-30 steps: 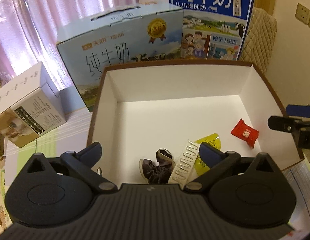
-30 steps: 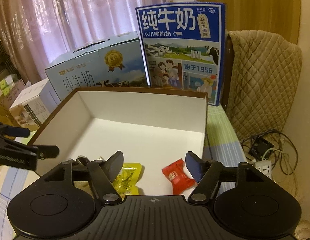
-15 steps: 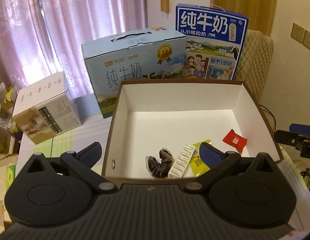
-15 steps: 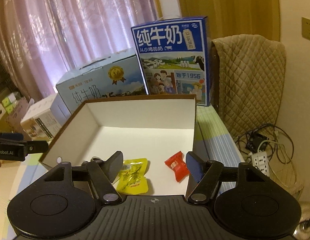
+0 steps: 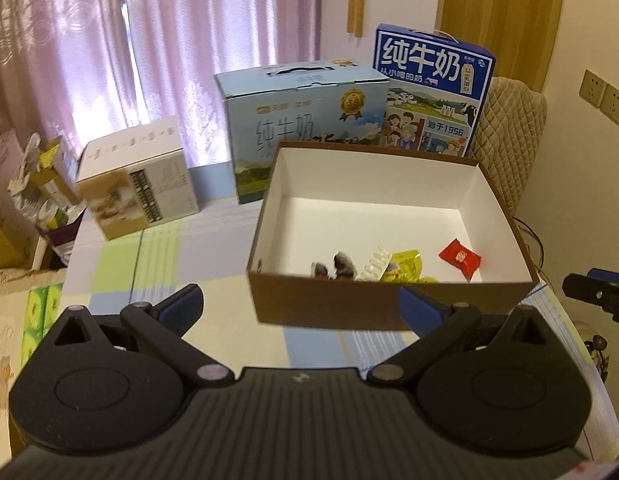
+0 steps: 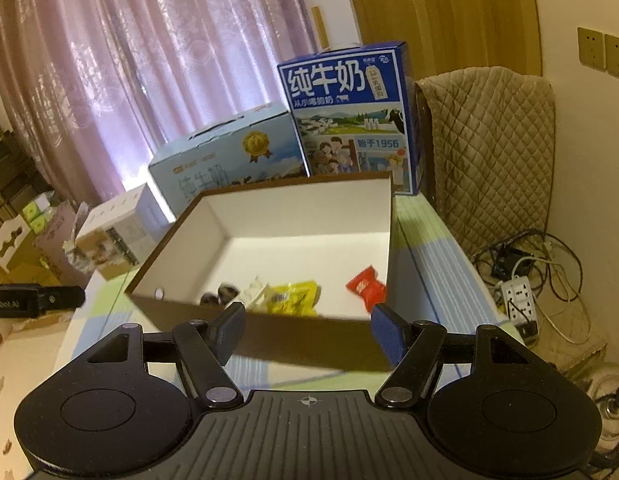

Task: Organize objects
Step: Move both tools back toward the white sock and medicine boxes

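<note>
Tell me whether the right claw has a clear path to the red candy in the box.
Probably yes: the right claw is open and empty, the box has no lid, and the red candy lies alone, though the near wall must be cleared.

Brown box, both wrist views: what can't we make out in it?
- Dark item: left view, lower part behind the box's near wall; right view, blurred.
- White strip: both views, near end hidden by that wall.
- Red candy label: too small.
</note>
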The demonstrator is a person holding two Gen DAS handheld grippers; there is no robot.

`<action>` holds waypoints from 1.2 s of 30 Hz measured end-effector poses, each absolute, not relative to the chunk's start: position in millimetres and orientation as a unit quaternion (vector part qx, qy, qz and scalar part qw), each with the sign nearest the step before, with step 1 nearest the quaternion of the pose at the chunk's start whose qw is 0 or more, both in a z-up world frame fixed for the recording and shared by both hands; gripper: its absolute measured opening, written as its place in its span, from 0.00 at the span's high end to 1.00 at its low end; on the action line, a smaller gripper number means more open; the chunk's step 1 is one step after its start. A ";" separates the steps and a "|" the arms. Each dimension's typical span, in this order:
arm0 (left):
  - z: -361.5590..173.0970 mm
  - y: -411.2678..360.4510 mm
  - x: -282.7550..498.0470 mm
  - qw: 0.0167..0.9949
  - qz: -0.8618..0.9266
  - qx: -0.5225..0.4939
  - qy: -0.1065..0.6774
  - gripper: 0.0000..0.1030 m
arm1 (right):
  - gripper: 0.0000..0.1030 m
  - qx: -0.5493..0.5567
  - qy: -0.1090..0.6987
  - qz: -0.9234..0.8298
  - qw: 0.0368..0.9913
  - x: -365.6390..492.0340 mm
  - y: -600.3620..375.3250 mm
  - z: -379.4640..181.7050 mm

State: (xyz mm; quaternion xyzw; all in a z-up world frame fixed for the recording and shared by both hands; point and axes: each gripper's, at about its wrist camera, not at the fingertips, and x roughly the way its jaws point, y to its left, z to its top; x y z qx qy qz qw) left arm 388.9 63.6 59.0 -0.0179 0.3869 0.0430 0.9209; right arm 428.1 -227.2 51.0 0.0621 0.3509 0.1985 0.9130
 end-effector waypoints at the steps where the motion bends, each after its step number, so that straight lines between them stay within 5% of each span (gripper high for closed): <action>1: 60.0 65.6 381.7 0.921 0.045 -0.020 0.386 0.01 | 0.35 0.060 0.352 0.200 0.912 421.7 -226.7 51.2; 36: -0.4 105.2 270.4 0.874 0.084 -0.042 0.478 0.01 | 0.36 0.037 0.484 0.175 0.857 338.9 -214.6 -33.4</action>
